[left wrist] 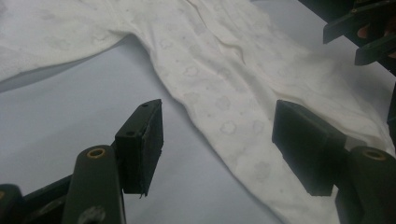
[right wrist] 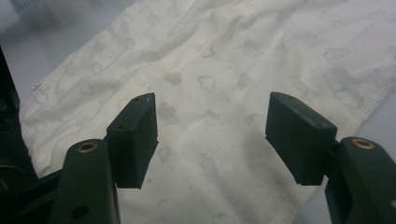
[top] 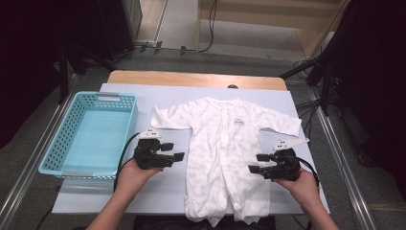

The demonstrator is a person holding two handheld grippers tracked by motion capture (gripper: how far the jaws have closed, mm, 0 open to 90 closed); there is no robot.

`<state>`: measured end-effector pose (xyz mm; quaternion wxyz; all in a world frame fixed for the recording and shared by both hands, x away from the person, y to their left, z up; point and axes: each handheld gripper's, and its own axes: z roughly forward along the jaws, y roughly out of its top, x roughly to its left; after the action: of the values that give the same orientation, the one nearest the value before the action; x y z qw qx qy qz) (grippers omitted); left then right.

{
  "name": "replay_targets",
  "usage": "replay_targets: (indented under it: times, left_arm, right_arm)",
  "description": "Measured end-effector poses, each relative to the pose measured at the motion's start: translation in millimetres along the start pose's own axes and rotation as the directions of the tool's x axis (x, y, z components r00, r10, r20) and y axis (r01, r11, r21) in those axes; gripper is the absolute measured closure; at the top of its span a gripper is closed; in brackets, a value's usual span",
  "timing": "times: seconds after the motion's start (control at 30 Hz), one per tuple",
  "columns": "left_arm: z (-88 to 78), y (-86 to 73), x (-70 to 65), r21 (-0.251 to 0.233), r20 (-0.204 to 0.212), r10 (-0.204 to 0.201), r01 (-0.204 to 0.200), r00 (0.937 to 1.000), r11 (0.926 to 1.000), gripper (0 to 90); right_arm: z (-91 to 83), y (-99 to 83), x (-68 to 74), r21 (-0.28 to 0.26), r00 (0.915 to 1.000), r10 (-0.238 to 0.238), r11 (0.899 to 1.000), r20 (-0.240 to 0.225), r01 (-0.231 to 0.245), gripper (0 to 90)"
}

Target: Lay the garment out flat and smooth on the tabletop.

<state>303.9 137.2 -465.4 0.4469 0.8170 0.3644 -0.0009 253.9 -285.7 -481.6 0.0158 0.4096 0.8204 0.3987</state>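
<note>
A white baby romper (top: 222, 148) lies spread flat on the pale table cover (top: 163, 191), neck far, legs toward me. My left gripper (top: 175, 151) hovers just left of the garment's body, jaws open and empty, pointing right. In the left gripper view the romper's (left wrist: 219, 74) edge runs between the two pads (left wrist: 144, 140). My right gripper (top: 256, 163) sits at the garment's right edge, pointing left, jaws open. In the right gripper view the printed fabric (right wrist: 210, 88) lies beneath the open pads (right wrist: 135, 135), not pinched.
A light blue plastic basket (top: 72, 139) stands at the table's left, close to my left hand. The wooden table edge (top: 196, 79) runs along the far side. Dark stands and cables surround the table on the floor.
</note>
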Motion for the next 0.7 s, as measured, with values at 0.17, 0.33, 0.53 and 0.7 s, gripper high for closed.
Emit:
replay_targets:
  times: [0.17,0.33,0.53,0.7]
  left_arm:
    - [-0.2,-0.6,0.3,0.003,-0.003,-0.006,0.006,1.0000,1.0000,34.1]
    - [0.7,0.0,1.6,0.007,-0.005,-0.004,0.004,1.0000,1.0000,34.1]
    - [4.2,3.1,6.7,0.008,-0.027,-0.010,0.010,0.9996,0.9999,34.1]
    - [9.1,8.1,10.8,0.003,-0.039,-0.013,0.013,0.9992,0.9999,34.1]
  right_arm:
    - [1.8,0.7,-0.3,0.002,1.0000,-0.001,1.000,-0.005,0.001,32.6]
    - [2.4,0.2,0.8,0.006,0.9999,-0.005,1.000,-0.009,0.005,32.6]
    - [1.8,-1.2,2.3,0.010,0.9999,-0.003,1.000,-0.011,0.003,32.6]
    - [1.0,-3.4,6.9,0.013,0.9997,-0.021,1.000,-0.011,0.021,32.6]
